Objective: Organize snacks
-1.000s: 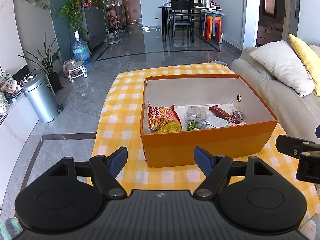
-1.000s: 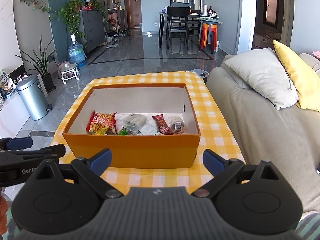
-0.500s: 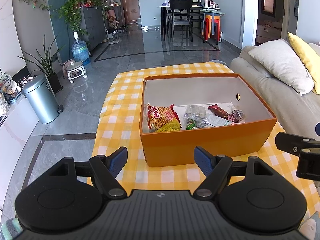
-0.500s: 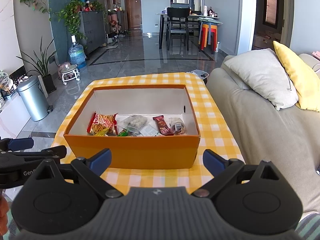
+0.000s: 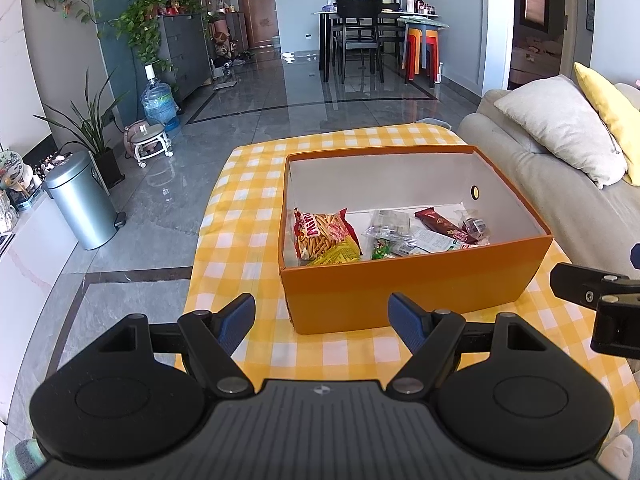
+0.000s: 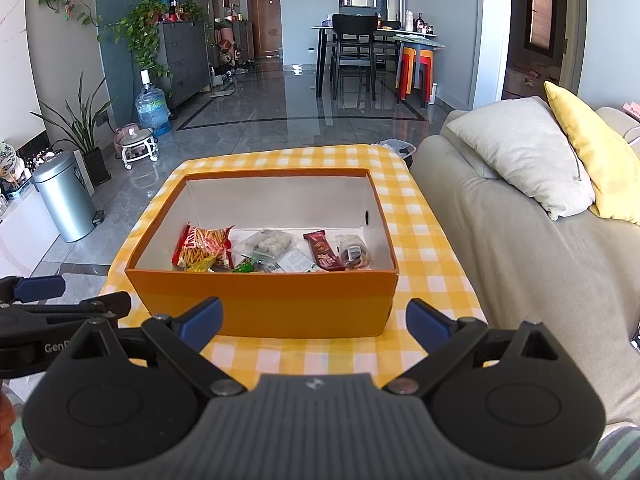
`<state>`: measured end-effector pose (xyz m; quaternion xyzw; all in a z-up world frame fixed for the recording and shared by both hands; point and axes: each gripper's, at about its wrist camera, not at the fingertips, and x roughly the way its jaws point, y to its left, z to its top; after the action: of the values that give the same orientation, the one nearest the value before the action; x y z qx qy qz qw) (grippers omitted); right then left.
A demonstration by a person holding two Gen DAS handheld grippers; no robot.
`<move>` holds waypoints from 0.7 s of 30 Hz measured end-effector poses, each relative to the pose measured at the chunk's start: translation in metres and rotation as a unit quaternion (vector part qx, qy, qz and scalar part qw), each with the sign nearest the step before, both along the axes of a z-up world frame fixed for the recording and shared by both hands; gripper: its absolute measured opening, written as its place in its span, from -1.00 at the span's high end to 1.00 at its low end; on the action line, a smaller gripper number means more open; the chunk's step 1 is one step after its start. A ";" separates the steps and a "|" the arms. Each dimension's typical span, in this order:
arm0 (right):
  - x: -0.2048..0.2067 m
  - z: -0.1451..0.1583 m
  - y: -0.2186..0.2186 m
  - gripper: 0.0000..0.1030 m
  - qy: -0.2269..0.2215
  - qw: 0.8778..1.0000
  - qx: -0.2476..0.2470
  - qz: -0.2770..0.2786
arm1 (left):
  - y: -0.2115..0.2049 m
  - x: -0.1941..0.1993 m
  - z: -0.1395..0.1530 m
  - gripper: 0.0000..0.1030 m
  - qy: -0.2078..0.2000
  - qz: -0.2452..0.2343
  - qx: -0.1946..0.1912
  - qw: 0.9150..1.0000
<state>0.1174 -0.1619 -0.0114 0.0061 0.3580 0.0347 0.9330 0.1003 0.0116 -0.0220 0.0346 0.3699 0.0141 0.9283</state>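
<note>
Room, left to right: potted plant [image 5: 90, 128] by the wall, steel pedal bin [image 5: 82, 200] on the grey tiled floor [image 5: 240, 92], water jug [image 5: 158, 100] behind it, dining table with chairs [image 5: 360, 36] at the far end, grey sofa [image 6: 520, 264] on the right with a grey cushion [image 6: 520, 152] and a yellow cushion [image 6: 592, 148].

Surface: low table under a yellow checked cloth [image 5: 240, 216]. Orange box [image 5: 412, 284] sits on it, open top, white inside. Snacks all lie on the box floor near the front wall: red stick-snack bag [image 5: 324, 232] at the left, yellow packet [image 5: 340, 254] touching it, clear wrapped packets [image 5: 390, 226] in the middle, brown bar [image 5: 440, 224] and a small dark packet [image 5: 476, 228] at the right.

Left gripper [image 5: 322, 316] hovers just short of the box's near-left corner, level, fingers spread wide, nothing between them. Right gripper [image 6: 314, 320] hovers in front of the box's near wall, centred, fingers also wide apart and empty. Grippers are side by side, close together; each shows at the edge of the other's view.
</note>
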 end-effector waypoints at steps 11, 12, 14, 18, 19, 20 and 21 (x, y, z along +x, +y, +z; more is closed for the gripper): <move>0.001 0.000 -0.001 -0.84 0.000 1.000 0.000 -0.002 | 0.001 0.000 0.000 -0.72 0.001 -0.011 0.005 1.000; 0.002 -0.001 -0.001 -0.84 0.000 1.000 0.000 -0.003 | 0.001 0.000 0.000 -0.72 0.002 -0.012 0.005 1.000; 0.002 -0.001 -0.002 -0.84 0.001 1.000 0.000 -0.003 | 0.001 0.000 0.000 -0.72 0.002 -0.013 0.006 1.000; 0.002 -0.001 -0.001 -0.84 0.003 1.000 -0.002 -0.003 | 0.001 0.000 0.000 -0.72 0.002 -0.015 0.007 1.000; 0.002 -0.001 -0.001 -0.84 0.003 1.000 -0.002 -0.003 | 0.001 0.000 0.000 -0.72 0.002 -0.015 0.007 1.000; 0.002 -0.001 -0.001 -0.84 0.003 1.000 -0.002 -0.003 | 0.001 0.000 0.000 -0.72 0.002 -0.016 0.007 1.000; 0.002 -0.001 -0.001 -0.84 0.003 1.000 -0.002 -0.003 | 0.001 0.000 -0.001 -0.72 0.002 -0.017 0.008 1.000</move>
<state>0.1198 -0.1629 -0.0123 0.0053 0.3609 0.0311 0.9321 0.1006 0.0130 -0.0228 0.0481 0.3710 0.0008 0.9274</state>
